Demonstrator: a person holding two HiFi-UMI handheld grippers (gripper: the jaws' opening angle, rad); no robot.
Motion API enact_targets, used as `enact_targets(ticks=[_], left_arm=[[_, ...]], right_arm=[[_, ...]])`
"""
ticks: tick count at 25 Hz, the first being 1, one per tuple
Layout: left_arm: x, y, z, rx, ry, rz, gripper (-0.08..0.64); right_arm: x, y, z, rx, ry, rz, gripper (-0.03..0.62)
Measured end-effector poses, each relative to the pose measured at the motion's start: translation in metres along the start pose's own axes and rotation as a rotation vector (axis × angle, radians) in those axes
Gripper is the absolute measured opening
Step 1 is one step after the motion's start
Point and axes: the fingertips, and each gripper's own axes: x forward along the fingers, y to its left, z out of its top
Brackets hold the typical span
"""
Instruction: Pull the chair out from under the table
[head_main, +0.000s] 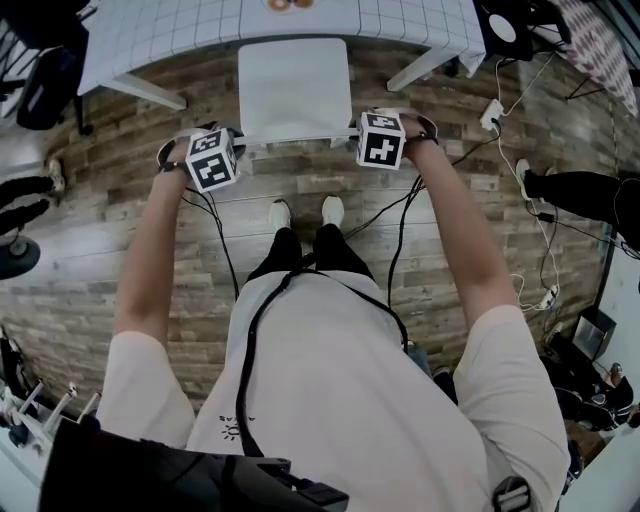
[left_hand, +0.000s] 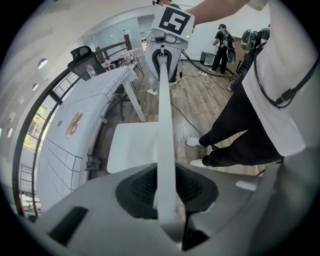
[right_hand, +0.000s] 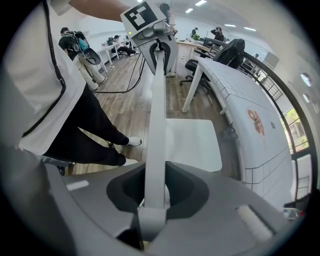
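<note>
The chair (head_main: 295, 92) looked mostly out: its white seat lay in the open ahead of both tongs, with only its far edge close to the table (head_main: 160, 35). I couldn't tell whether that edge sat under the cloth. The left tongs (head_main: 237, 146) were clamped narrow on the left end of the top rail (left_hand: 165, 115). The right tongs (head_main: 360, 138) held the right end the same way, the rail pinched between the pads.

What was left, I judged, was a short further draw backward and letting go.

The 2 table legs (head_main: 150, 95) stood beyond the tongs, outside the seat and well apart from it, so I expected no snag there. Behind the tongs the person's shoes (head_main: 305, 212) were near the rail, so a step back seemed needed. Cables (head_main: 440, 165) trailed across the floorboards just right of the right tongs.
</note>
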Motion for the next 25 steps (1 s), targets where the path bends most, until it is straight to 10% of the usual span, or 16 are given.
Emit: enact_targets(ticks=[25], left_arm=[[-0.012,-0.132,0.000,0.003,0.008,-0.084,0.084]], right_arm=[[-0.007,0.132,0.005,0.007,0.017,0.049,0.083]])
